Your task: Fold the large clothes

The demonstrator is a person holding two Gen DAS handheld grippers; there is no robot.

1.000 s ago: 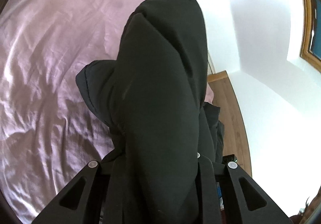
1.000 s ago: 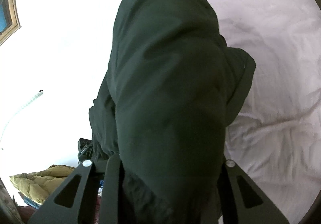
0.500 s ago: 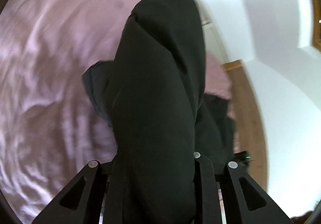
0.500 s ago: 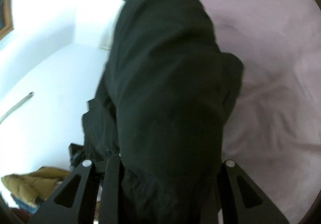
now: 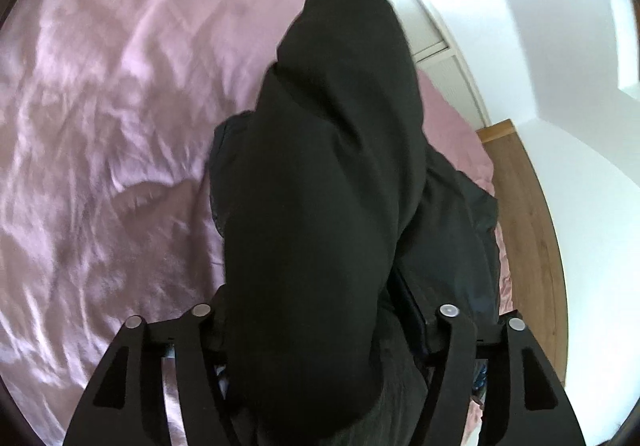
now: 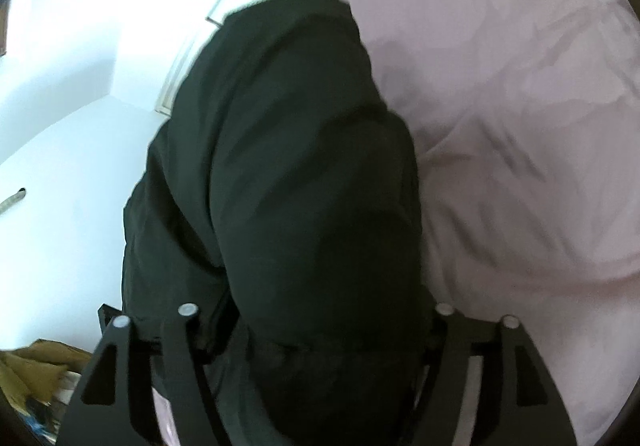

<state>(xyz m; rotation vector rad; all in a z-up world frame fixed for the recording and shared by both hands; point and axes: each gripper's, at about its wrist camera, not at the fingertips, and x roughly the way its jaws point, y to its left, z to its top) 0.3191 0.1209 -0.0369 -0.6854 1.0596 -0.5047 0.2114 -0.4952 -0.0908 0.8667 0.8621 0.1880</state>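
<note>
Both claws, left claw (image 5: 324,358) and right claw (image 6: 316,358), have just spread open around the black coat (image 5: 336,182); bulky, soft, probably slippery; best taken by its folded edge.

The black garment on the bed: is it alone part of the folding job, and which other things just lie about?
Belongs to the job:
- black garment
- pink bed sheet beneath it

Just lying about:
- mustard-yellow clothing
- wooden floor

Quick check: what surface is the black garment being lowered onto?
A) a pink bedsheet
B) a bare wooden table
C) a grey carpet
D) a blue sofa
A: in both wrist views the black garment hangs over a wrinkled pink bedsheet.
</note>
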